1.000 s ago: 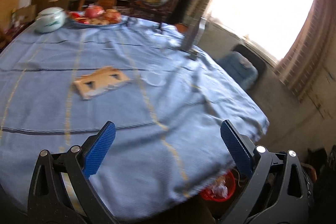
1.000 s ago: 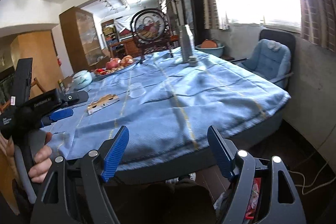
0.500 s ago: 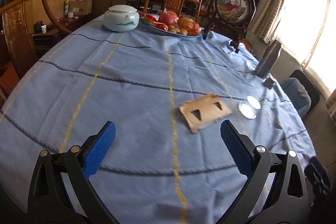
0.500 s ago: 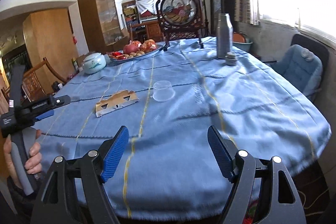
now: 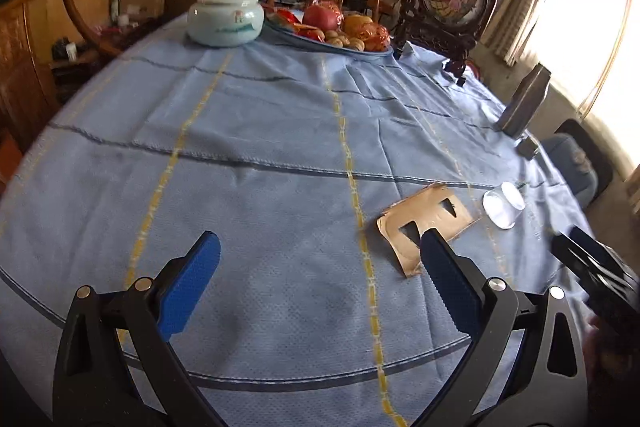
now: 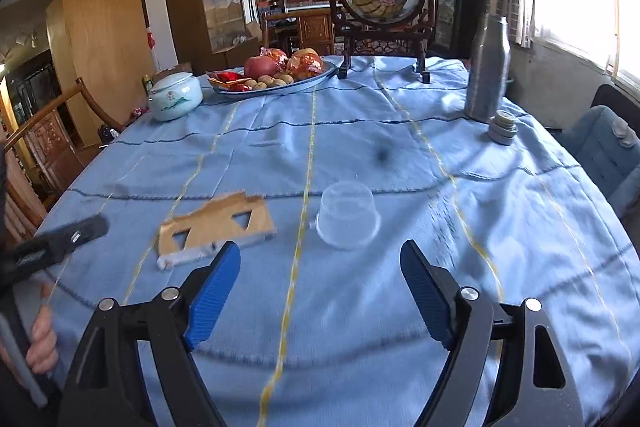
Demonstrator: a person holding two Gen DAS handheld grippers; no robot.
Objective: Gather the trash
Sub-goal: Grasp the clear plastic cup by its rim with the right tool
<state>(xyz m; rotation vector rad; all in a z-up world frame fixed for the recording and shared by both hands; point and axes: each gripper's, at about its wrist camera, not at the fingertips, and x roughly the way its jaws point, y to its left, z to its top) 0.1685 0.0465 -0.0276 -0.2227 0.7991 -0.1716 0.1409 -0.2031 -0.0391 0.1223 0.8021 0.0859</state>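
Both tools gape, empty. Cardboard scrap lies flat on bench, just ahead-left of right tool; clear plastic cup, upturned, dead ahead. Likely light, crushable, slick: pinch cup sidewall gently; scrap by raised edge, near left tool.

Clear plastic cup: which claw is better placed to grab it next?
Right. The right claw is open with the clear plastic cup straight ahead; for the left claw it sits far off to the side.

Table, blue cloth: cardboard scrap, clear cup, jar, fruit platter, flask, framed screen
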